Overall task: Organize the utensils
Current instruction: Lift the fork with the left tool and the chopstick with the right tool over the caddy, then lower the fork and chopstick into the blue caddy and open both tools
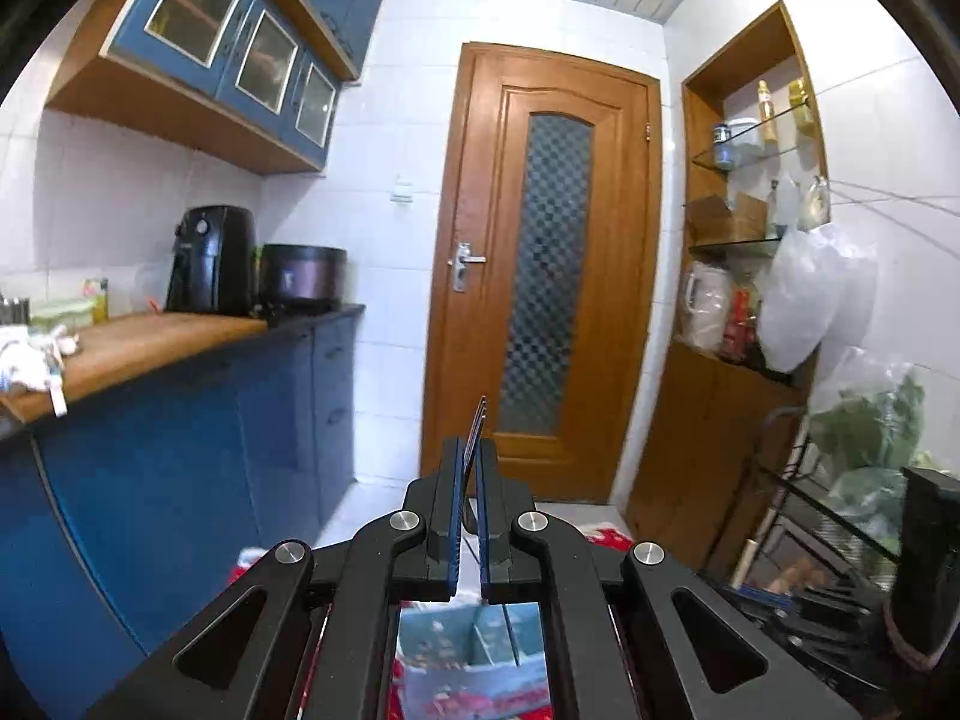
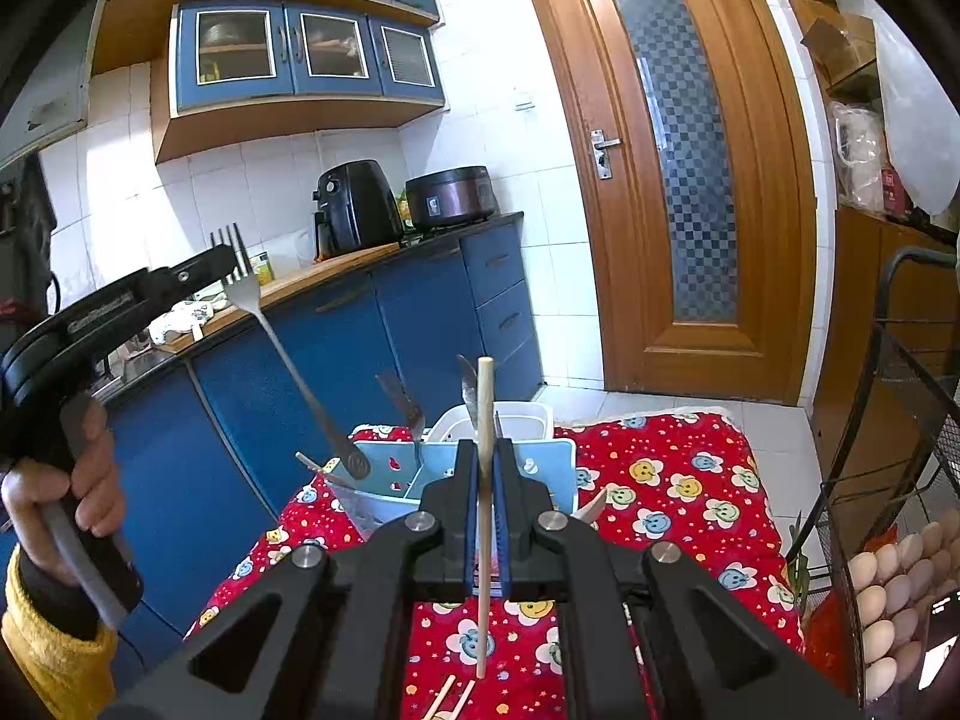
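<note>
My left gripper (image 1: 471, 450) is shut on a metal fork (image 1: 477, 427), seen edge-on between its blue pads. In the right wrist view the left gripper (image 2: 231, 267) holds this fork (image 2: 288, 360) tines up, handle end slanting down to the light blue utensil organizer (image 2: 414, 477). My right gripper (image 2: 485, 450) is shut on a wooden chopstick (image 2: 483, 516), held upright above the red flowered cloth. The organizer holds a few metal utensils (image 2: 471, 396) standing in its compartments. The organizer also shows below the left gripper (image 1: 480, 648).
Two more chopsticks (image 2: 450, 699) lie on the red cloth (image 2: 672, 480) near the bottom edge. A white basket (image 2: 528, 414) stands behind the organizer. A wire rack with eggs (image 2: 888, 600) is at right. Blue cabinets and a counter (image 2: 336, 330) run along the left.
</note>
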`<control>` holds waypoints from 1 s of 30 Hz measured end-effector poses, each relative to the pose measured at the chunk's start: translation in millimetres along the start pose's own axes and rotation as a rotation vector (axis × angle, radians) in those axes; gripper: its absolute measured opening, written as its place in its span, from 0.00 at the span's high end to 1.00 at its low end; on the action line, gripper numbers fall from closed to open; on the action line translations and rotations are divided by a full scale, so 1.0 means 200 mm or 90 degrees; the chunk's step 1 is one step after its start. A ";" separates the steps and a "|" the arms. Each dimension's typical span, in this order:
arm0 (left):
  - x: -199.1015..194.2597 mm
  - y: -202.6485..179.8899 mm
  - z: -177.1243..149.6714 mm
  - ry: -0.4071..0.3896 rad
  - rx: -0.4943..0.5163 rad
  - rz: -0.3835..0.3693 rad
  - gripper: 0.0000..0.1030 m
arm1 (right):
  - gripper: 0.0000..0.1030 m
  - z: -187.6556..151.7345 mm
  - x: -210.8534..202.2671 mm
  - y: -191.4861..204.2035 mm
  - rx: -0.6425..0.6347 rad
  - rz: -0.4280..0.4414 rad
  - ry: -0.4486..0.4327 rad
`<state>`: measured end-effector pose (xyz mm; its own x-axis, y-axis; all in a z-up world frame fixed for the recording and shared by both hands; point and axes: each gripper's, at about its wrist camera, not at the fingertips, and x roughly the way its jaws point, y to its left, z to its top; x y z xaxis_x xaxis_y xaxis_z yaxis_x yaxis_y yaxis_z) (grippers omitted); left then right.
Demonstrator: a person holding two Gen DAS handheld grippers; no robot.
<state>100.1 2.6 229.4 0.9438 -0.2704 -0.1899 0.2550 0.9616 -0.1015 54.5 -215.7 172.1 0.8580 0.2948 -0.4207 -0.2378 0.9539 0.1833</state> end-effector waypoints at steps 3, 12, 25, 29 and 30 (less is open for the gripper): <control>0.05 0.00 0.01 0.005 0.012 0.017 0.97 | 0.94 0.01 0.01 -0.02 0.000 -0.003 -0.001; 0.17 0.02 -0.09 0.034 0.027 0.044 0.97 | 0.94 0.09 0.03 -0.03 0.000 -0.009 -0.017; 0.31 0.06 -0.21 0.076 0.013 0.044 0.97 | 0.94 0.29 0.16 0.01 -0.020 -0.082 -0.094; 0.34 0.06 -0.24 0.086 0.013 0.043 0.97 | 0.94 0.28 0.29 -0.03 -0.003 -0.101 -0.081; 0.35 0.06 -0.24 0.087 0.012 0.044 0.97 | 0.94 0.28 0.32 -0.04 0.004 -0.102 -0.076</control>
<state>158.7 -6.2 167.1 0.9224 -0.2066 -0.3263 0.1962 0.9784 -0.0649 137.3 -207.6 192.4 0.9327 0.1303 -0.3363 -0.0918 0.9875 0.1280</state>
